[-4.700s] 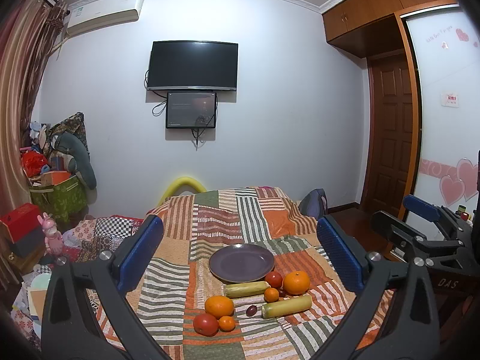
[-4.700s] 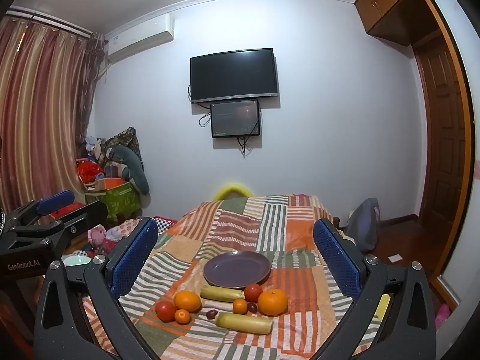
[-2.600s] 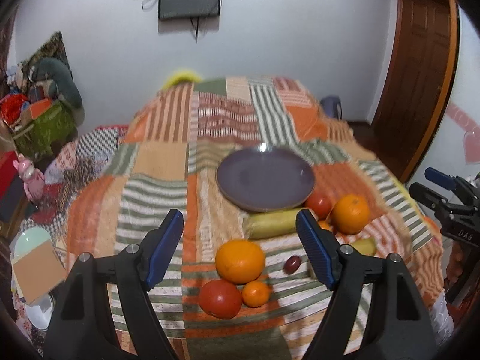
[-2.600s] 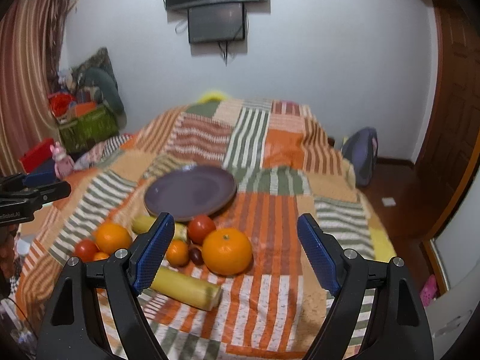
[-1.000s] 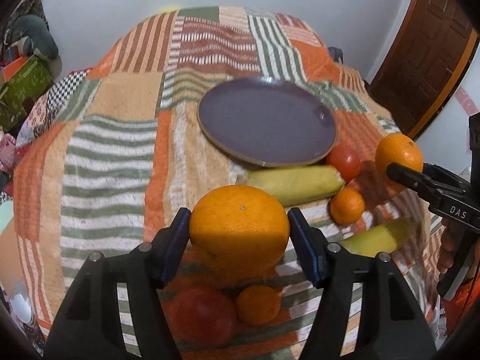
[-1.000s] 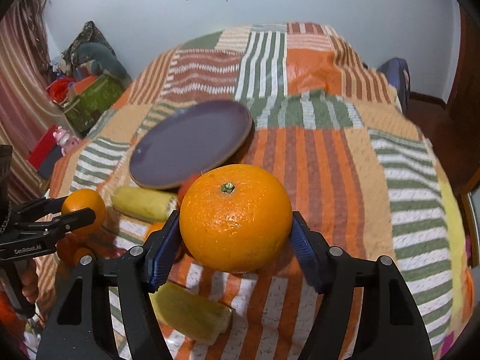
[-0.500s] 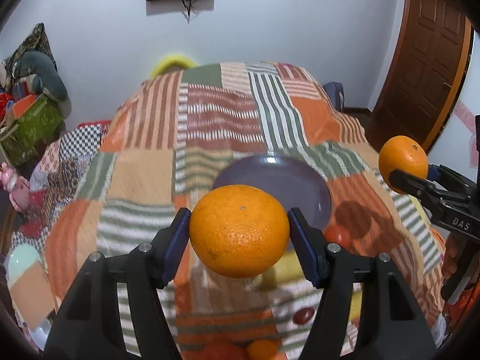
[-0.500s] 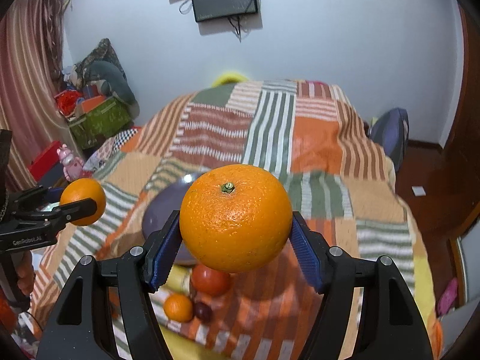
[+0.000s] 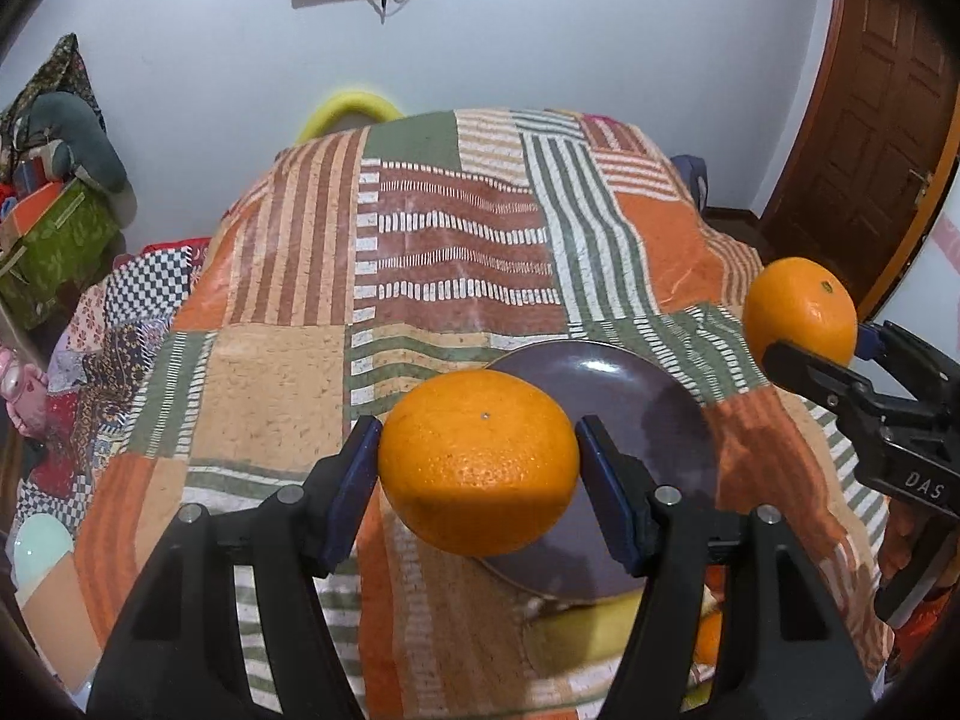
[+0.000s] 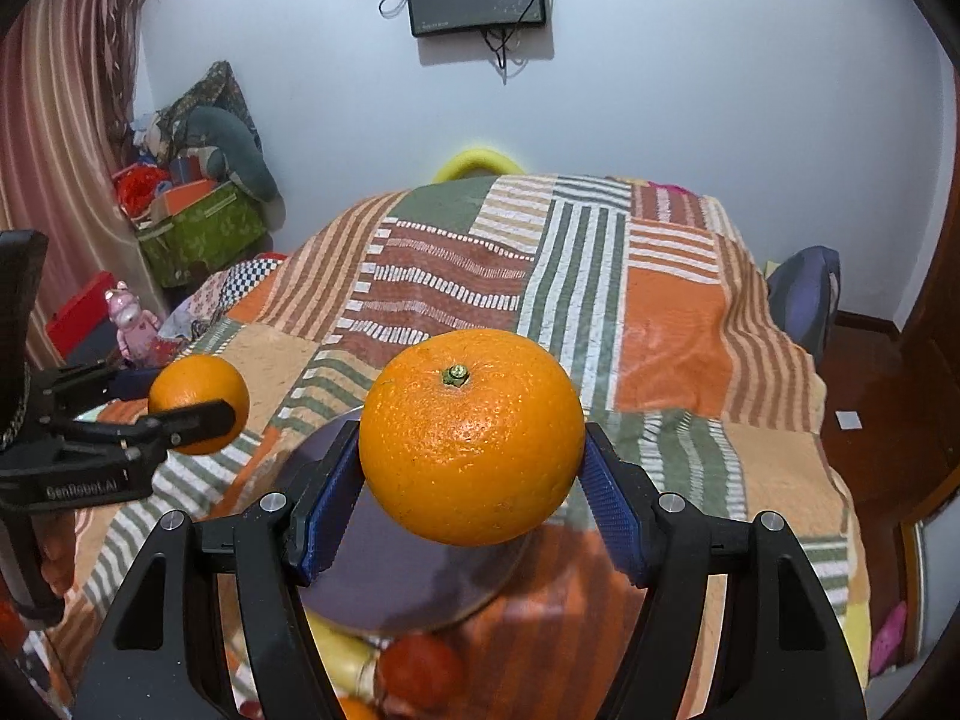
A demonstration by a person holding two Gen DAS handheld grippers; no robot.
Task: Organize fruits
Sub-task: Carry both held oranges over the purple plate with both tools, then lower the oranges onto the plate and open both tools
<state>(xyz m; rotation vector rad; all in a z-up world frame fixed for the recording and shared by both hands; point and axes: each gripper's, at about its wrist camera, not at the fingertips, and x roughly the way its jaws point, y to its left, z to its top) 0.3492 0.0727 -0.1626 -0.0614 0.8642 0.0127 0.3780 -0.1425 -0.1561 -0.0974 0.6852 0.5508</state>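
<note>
My left gripper [image 9: 478,468] is shut on a large orange [image 9: 478,459] and holds it in the air above the near left rim of the purple plate [image 9: 648,414]. My right gripper [image 10: 471,468] is shut on another large orange [image 10: 472,435], also in the air over the plate [image 10: 414,588]. Each gripper with its orange shows in the other's view, the right one [image 9: 801,312] at the right and the left one [image 10: 198,396] at the left. A yellow-green fruit [image 9: 576,630], a small orange [image 9: 711,633] and a red tomato [image 10: 420,675] lie below the plate, partly hidden.
The plate and fruit lie on a bed with a striped patchwork cover [image 9: 456,252]. A green box [image 10: 204,228] and clutter stand on the floor at the left. A brown door [image 9: 870,120] is at the right. A blue bag [image 10: 804,294] sits beside the bed.
Both grippers closed on the oranges about a second ago, lifted them off the bed and have since moved forward over the plate, so the plate looks closer and the loose fruit has dropped toward the lower edge.
</note>
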